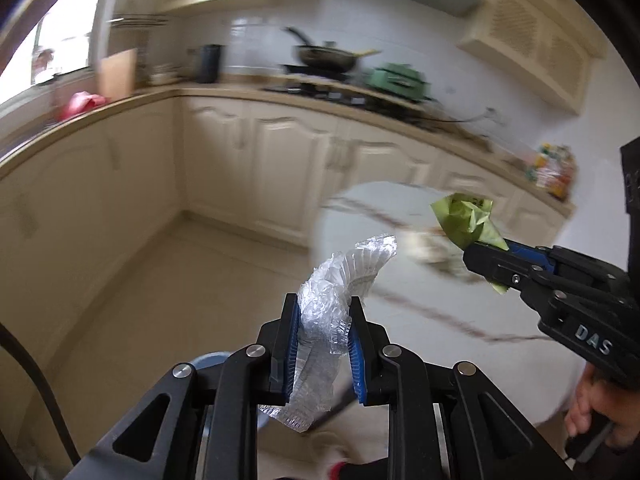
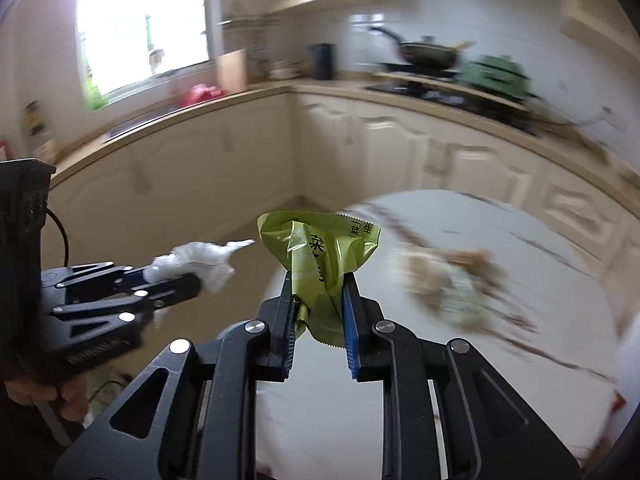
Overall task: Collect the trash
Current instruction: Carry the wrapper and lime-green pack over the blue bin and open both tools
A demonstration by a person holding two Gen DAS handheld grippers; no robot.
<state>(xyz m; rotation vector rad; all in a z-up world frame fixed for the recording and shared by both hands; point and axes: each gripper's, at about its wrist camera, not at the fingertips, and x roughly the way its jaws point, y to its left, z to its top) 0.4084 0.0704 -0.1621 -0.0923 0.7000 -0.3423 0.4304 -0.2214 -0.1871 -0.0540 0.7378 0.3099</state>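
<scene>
Left tool clamped on crumpled clear plastic; right tool clamped on wrinkled green wrapper.

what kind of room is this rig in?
A home kitchen, most likely. A wok sits on a gas hob set into an L-shaped counter above cream cabinet doors, and wall cupboards hang overhead. A round marble-look table stands in the foreground.

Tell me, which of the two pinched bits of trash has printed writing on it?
The green wrapper in the right gripper has dark printed characters. The crinkled clear plastic in the left gripper is see-through and blank.
</scene>
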